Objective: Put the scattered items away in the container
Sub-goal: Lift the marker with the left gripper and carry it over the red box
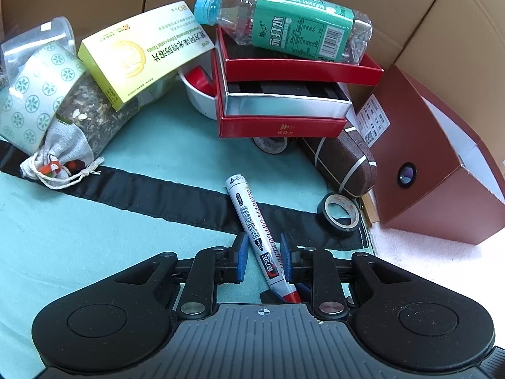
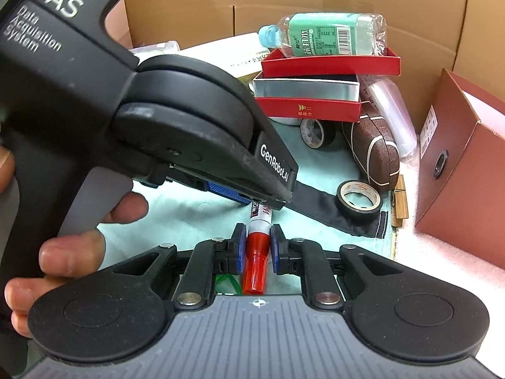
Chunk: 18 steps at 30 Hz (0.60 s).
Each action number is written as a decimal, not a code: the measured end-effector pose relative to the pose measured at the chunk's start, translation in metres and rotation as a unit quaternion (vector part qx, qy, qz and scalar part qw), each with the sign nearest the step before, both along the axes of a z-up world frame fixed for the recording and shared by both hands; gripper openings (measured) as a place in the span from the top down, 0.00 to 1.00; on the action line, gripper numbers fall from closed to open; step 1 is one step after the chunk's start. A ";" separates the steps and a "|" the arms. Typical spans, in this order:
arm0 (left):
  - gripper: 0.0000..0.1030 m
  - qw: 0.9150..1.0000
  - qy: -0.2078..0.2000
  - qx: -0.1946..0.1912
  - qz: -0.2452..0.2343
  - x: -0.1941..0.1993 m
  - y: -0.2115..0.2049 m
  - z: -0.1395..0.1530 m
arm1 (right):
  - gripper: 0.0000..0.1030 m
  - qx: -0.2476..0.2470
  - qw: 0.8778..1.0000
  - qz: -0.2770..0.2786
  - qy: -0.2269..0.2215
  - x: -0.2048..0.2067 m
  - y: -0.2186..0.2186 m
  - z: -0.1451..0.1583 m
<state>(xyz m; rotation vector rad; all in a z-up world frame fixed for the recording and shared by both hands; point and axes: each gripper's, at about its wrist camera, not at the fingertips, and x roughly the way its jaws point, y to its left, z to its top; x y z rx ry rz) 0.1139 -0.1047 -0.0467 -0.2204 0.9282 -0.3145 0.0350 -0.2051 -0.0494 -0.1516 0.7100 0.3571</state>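
A white whiteboard marker (image 1: 249,218) with a red cap (image 2: 257,259) hangs over a teal cloth (image 1: 79,237). My right gripper (image 2: 258,246) is shut on the red cap end, and both blue pads press on it. My left gripper (image 1: 263,252) straddles the marker's white barrel. Its jaws stand slightly apart, with a thin gap on each side of the barrel. In the right wrist view the left gripper (image 2: 252,200) comes in from the upper left, held by a hand (image 2: 72,249), and its tip is at the marker's barrel.
Cardboard walls (image 1: 94,0) close off the back. On the cloth are stacked red boxes (image 1: 284,126) with a soda water bottle (image 1: 293,25) on top, a yellow carton (image 1: 139,53), a cloth pouch (image 1: 66,154), a brown case (image 1: 341,164), a black tape roll (image 1: 339,214) and a maroon box (image 1: 435,170).
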 end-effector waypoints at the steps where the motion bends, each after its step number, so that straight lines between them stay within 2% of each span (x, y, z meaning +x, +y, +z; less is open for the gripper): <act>1: 0.75 1.000 0.001 -0.001 0.001 0.000 0.000 0.000 | 0.81 0.005 1.000 -0.002 0.000 0.000 -0.001 0.000; 5: 0.81 1.000 -0.005 0.013 -0.006 -0.005 -0.003 0.001 | 0.82 0.008 1.000 -0.003 -0.001 -0.002 -0.003 -0.001; 14: 0.82 1.000 0.002 0.007 -0.003 -0.021 -0.006 0.007 | 0.82 0.012 1.000 -0.006 -0.003 -0.021 -0.009 0.004; 18: 0.82 1.000 -0.011 0.011 -0.005 -0.031 -0.011 0.018 | 0.82 0.017 1.000 -0.007 -0.016 -0.029 -0.012 0.012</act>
